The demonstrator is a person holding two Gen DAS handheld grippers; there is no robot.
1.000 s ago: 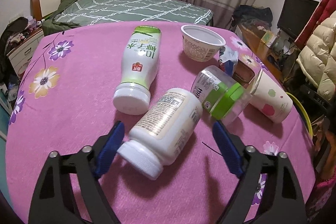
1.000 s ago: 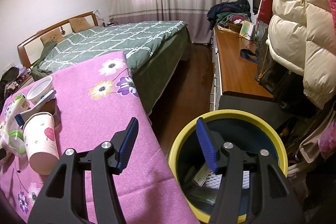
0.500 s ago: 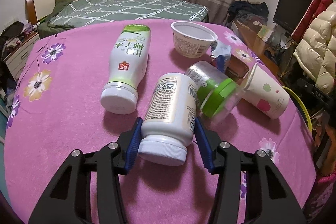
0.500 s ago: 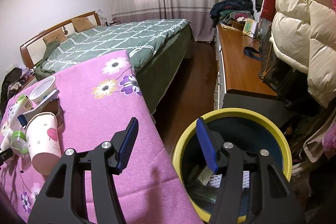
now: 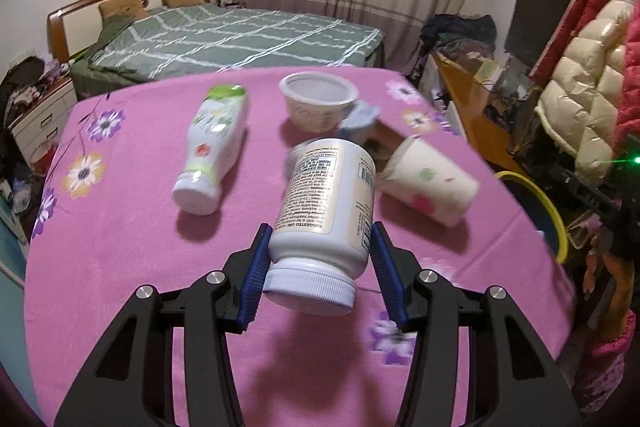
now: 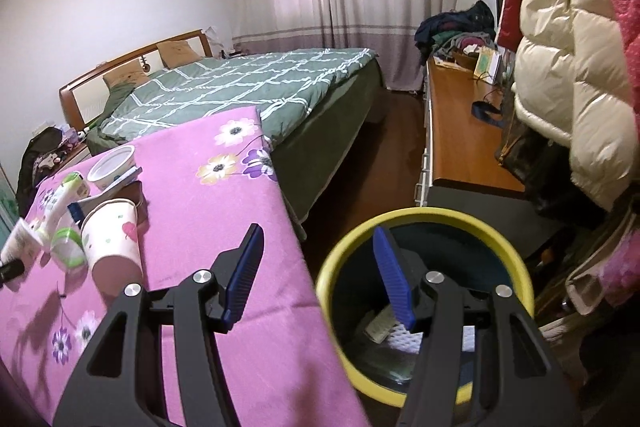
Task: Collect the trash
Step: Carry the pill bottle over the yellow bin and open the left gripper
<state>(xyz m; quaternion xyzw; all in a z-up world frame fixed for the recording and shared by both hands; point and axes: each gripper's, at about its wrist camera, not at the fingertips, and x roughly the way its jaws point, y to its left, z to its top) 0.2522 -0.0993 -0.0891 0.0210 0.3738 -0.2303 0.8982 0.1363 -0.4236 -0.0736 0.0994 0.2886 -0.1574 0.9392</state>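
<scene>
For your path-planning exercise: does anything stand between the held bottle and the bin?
Nothing visible does. The left gripper holds the bottle above the table; the bin stands open beside the table edge, with the right gripper open over it.

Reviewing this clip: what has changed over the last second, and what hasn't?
The left claw closed on the white pill bottle, which had lain on the pink cloth between its open fingers, and has lifted it cap-first off the table. The right claw stays open, hanging over the edge of the yellow-rimmed bin. The drink bottle, yogurt cup and paper cup stay where they were.
</scene>
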